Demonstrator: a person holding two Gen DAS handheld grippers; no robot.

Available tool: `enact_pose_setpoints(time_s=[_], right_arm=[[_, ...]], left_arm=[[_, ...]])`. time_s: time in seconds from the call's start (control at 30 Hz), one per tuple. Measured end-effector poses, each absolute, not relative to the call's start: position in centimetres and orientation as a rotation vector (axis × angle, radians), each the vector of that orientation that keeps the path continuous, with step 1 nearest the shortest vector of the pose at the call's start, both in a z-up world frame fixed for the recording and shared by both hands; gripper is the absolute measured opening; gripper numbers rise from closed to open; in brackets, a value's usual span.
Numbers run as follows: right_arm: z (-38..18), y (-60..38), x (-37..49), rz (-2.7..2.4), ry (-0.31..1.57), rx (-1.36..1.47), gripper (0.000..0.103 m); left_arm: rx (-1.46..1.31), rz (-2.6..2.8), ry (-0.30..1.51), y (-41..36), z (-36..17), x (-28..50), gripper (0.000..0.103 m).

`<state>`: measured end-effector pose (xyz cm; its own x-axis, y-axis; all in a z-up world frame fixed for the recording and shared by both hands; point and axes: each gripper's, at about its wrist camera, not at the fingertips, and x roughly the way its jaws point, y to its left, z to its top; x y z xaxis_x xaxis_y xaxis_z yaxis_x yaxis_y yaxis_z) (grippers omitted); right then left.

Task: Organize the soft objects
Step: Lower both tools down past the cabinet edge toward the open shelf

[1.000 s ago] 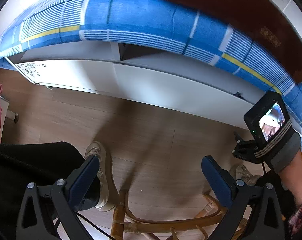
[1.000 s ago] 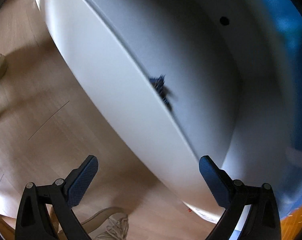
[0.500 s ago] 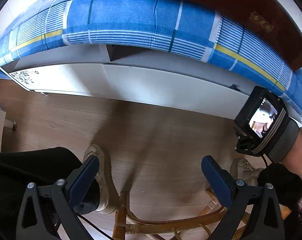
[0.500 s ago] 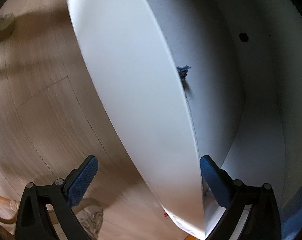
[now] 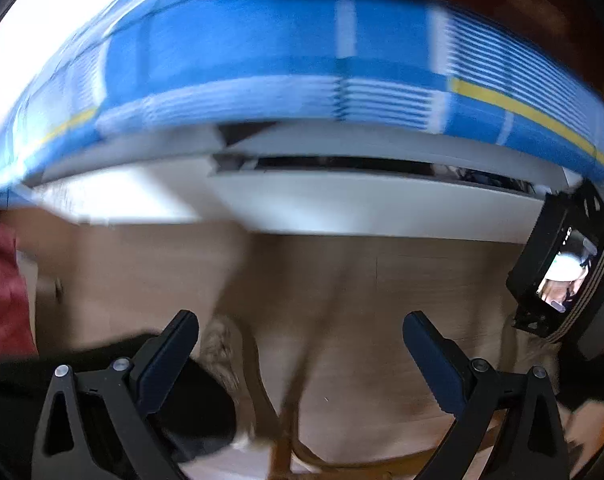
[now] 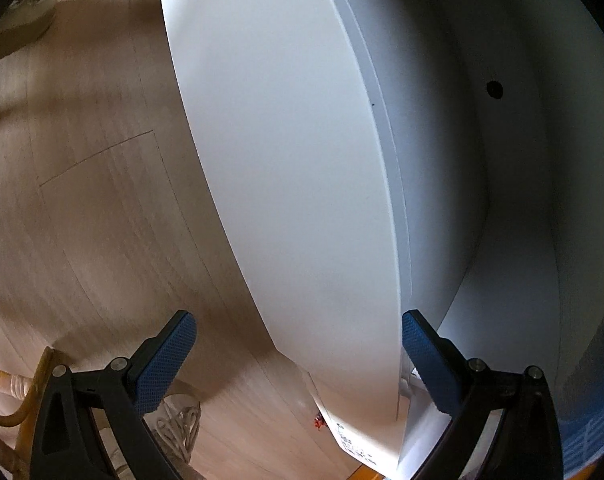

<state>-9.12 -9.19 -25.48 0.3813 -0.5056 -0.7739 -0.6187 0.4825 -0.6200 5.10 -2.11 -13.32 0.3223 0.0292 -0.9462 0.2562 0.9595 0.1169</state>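
A bedroom in a home

A bed is showing across the left wrist view, with a blue checked sheet (image 5: pixel 262 44) lying over a white base (image 5: pixel 361 208) with a drawer standing slightly open. Pale wood flooring (image 6: pixel 82 200) is running beneath, and a rattan chair frame (image 5: pixel 286 440) and the person's shoe (image 5: pixel 222 348) are resting on it.

My left gripper (image 5: pixel 301 354): jaws wide apart, nothing between blue pads (image 5: pixel 170 354). View motion-blurred. Ahead: white drawer front (image 5: pixel 365 208) pulled slightly out, dark gap along top edge. Above drawer: blue checked bedding (image 5: pixel 286 60) with yellow stripe. Below: wooden floor (image 5: pixel 341 280). Right edge: wrist-strapped camera screen (image 5: pixel 565 280), lit. Left edge: red fabric (image 5: pixel 2 292). Beige shoe (image 5: pixel 222 348) beside left pad.
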Motion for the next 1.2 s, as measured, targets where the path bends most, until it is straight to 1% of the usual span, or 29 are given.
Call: enact_pose_setpoints(time_s=[0.13, 0.27, 0.47, 0.63, 0.8, 0.9, 1.07, 1.2], right_arm=[[-25.7, -9.2, -9.4, 0.104, 1.252, -1.167, 0.103], [-24.9, -9.0, -9.6, 0.112, 1.253, -1.152, 0.103], [-25.3, -8.5, -10.3, 0.111, 1.243, -1.192, 0.103], [-25.0, -8.3, -10.2, 0.112, 1.243, -1.170, 0.103], [-25.3, -8.4, -10.9, 0.120, 1.254, -1.189, 0.103], [-25.4, -8.1, -11.6, 0.130, 1.263, -1.208, 0.103], [-24.7, -7.8, -12.5, 0.167, 1.315, -1.169, 0.103], [-24.2, -7.8, -13.1, 0.195, 1.352, -1.133, 0.103]], left_arm=[[0.431, -0.241, 1.160, -4.7, -13.9, 5.4, 0.103], [0.591, -0.326, 1.146, -6.8, -15.8, 6.9, 0.103], [0.796, -0.408, 1.114, -8.9, -18.9, 9.0, 0.103], [0.817, -0.433, 1.129, -9.1, -19.9, 10.7, 0.103], [0.828, -0.470, 1.129, -9.2, -19.9, 11.2, 0.103], [0.862, -0.496, 1.123, -9.4, -19.8, 10.4, 0.103], [1.015, -0.548, 1.093, -10.1, -19.9, 8.2, 0.103], [1.036, -0.572, 1.103, -9.9, -19.2, 7.4, 0.103]])
